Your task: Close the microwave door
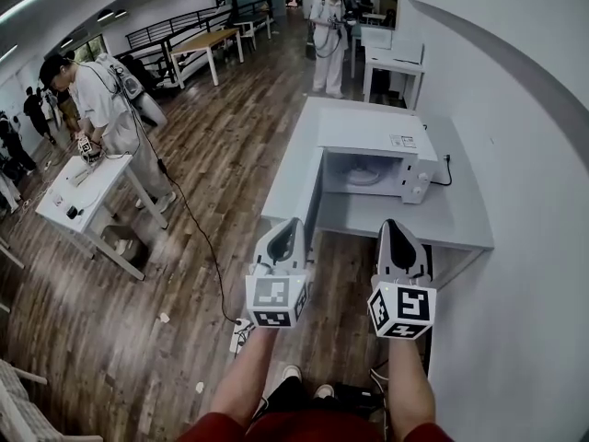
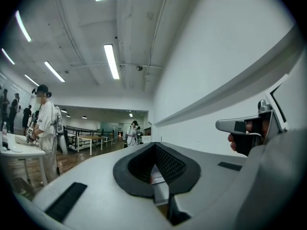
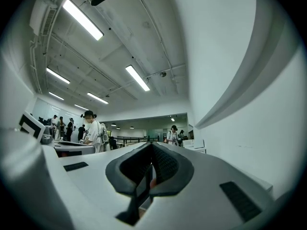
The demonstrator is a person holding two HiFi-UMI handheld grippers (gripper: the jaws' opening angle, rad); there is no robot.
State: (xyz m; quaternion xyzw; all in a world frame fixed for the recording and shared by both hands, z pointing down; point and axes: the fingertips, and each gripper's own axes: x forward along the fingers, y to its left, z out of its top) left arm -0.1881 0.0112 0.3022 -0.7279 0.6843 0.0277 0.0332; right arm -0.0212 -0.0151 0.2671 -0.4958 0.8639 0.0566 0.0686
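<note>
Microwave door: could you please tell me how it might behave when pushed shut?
The microwave door stands open; it probably swings rigidly on its hinge. The microwave sits flat on the table, so it likely won't tip.

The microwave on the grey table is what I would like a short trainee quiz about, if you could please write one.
1. True or false: the microwave door is already shut.
2. What do the left gripper and the right gripper hold? A) a plate B) nothing, both pairs of jaws are together C) a cable
3. Fill in: the microwave stands on a grey ____ beside the white wall.

Key: 1 false, the cavity is open to view. 2 B. 3 table.
</note>
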